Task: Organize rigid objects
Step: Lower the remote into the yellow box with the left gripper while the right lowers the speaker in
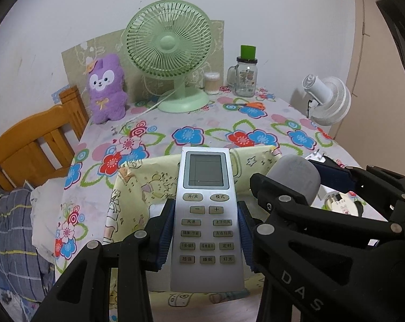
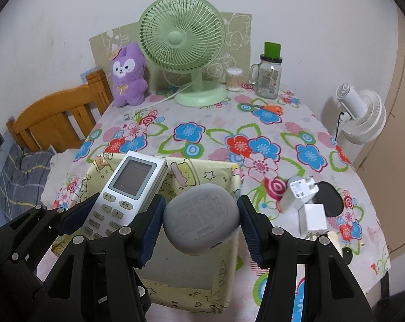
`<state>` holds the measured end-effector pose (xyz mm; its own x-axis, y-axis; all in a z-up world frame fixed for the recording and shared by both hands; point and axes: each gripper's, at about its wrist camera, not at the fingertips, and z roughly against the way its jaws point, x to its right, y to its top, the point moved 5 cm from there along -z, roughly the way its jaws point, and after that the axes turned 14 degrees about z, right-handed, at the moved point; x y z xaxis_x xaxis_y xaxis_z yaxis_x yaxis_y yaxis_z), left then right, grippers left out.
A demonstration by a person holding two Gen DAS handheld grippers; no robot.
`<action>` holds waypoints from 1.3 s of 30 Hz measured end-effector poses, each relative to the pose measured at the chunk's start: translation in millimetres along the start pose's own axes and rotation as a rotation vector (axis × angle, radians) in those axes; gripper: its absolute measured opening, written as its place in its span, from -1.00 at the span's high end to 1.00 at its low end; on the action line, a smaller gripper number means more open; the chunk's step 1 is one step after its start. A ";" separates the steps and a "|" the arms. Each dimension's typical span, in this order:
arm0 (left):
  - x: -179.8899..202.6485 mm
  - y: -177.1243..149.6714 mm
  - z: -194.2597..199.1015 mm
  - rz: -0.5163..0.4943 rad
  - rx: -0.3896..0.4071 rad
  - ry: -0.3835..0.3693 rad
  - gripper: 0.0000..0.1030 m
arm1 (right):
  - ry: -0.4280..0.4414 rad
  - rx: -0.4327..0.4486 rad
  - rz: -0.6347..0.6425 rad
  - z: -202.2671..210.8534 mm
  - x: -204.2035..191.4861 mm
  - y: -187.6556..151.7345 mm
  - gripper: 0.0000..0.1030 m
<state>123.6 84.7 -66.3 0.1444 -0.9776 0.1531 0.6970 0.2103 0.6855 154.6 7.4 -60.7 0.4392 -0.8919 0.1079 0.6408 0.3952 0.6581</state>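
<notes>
Blue-padded jaws of the left gripper [image 1: 206, 234] clamp a silver remote [image 1: 206, 214] by its long edges, above the yellow box [image 2: 229, 276]. Beside it, the right gripper [image 2: 201, 224] pinches a rounded grey case [image 2: 201, 218] over the same box. Both are smooth; releasing together risks collision, or the remote catching the rim.

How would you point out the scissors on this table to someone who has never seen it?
Start at the green desk fan at the back of the flowered tablecloth. To its right stands a glass jar with a green top; the scissors lie flat just in front of it. Their orange handles are the only orange thing on the cloth.
</notes>
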 end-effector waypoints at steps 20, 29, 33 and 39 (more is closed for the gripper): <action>-30.6 -6.9 -38.4 0.029 -0.049 0.048 0.10 | -0.003 -0.073 0.016 -42.0 -18.0 -5.3 -0.14; -32.6 -6.6 -39.5 0.040 -0.065 0.050 -0.39 | 0.015 -0.080 0.004 -46.8 -19.1 -4.8 -0.26; -31.7 -7.1 -35.7 0.046 -0.078 0.040 -0.55 | 0.029 -0.084 0.004 -45.1 -20.4 -4.5 -0.34; -23.9 -5.4 -21.8 0.025 -0.053 0.021 -0.78 | 0.020 -0.072 -0.006 -33.4 -18.5 -4.2 -0.56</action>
<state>131.7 106.7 -89.2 0.1764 -0.9721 0.1548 0.7293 0.2347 0.6427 164.8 29.6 -90.3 0.4471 -0.8900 0.0891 0.6869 0.4054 0.6032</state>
